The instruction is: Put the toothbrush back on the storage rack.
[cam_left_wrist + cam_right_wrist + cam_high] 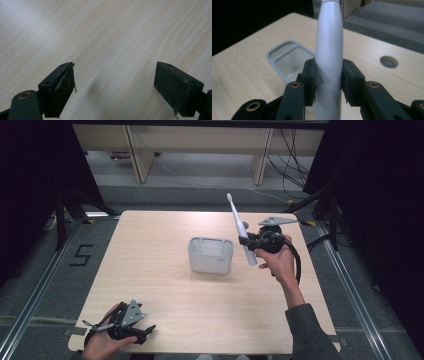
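High view: right gripper (pixel 251 241) is clamped on the handle of a white electric toothbrush (pixel 240 229), held above the table (pixel 165 285) just right of the grey holder (pixel 210 255), brush head up and leaning slightly left. Right gripper view: both pads (pixel 311 76) press the handle's sides; the holder's open compartments lie behind to the left, near a round hole (pixel 389 61) in the tabletop. Left gripper (pixel 148 330) rests at the near left corner, jaws wide apart with nothing between.
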{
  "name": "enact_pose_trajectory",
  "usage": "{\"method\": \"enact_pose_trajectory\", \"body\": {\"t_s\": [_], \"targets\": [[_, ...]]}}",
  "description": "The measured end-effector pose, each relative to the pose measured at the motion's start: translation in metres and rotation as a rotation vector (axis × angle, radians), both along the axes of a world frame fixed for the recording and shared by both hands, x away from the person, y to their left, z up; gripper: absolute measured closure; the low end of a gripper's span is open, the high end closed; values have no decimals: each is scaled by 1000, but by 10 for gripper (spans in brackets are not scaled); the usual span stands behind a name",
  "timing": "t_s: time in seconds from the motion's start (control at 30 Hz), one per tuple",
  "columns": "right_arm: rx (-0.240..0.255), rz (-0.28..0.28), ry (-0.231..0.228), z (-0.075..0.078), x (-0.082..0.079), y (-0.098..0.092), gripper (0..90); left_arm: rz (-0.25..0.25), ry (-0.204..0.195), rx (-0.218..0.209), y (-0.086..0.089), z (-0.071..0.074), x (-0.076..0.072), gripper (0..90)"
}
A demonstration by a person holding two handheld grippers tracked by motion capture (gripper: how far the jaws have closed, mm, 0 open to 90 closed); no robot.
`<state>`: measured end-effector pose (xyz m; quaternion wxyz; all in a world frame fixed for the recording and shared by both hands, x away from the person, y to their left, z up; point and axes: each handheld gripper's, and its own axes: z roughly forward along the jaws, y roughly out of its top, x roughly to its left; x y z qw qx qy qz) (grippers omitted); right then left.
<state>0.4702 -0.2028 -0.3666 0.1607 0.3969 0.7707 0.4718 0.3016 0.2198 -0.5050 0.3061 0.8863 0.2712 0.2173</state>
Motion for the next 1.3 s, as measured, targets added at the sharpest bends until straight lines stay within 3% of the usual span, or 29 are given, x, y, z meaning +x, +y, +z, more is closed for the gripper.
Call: {"method": "enact_pose_trajectory", "body": {"t_s": [0.1,0.23,0.27,0.4,0.43,0.5,0.7,0.8,0.83,0.87,1.03,1.27,1.3], "targets": [[24,-5,-39,1,4,5,664,-1,-1,-3,0,0,0,164],[73,-8,-58,0,11,9,664,-3,-2,-1,0,0,0,164],[93,-22,-44,-1,11,11,665,-2,-1,-3,0,0,0,164],[108,-25,-75,-3,16,14,664,-2,-2,-2,0,0,0,164],[125,-26,-58,-3,16,16,665,-3,-1,-2,0,0,0,164],[119,-24,-82,-3,18,18,665,-3,1,-1,0,0,0,164],[154,-44,-83,-2,21,25,664,-3,1,0,0,0,0,164],[168,-45,-108,-3,24,30,665,-3,0,-2,0,0,-1,164],[175,-43,-93,-2,25,32,665,-4,2,-3,0,0,0,164],[172,-38,-111,-3,26,33,664,-3,2,-1,0,0,0,164],[181,-28,-92,-5,30,44,664,-4,2,-4,0,0,-1,164],[162,-37,-107,-11,38,53,664,-2,-2,-5,0,0,-1,164],[172,-42,-89,-12,38,54,664,-7,0,-5,0,1,-1,164]]}}
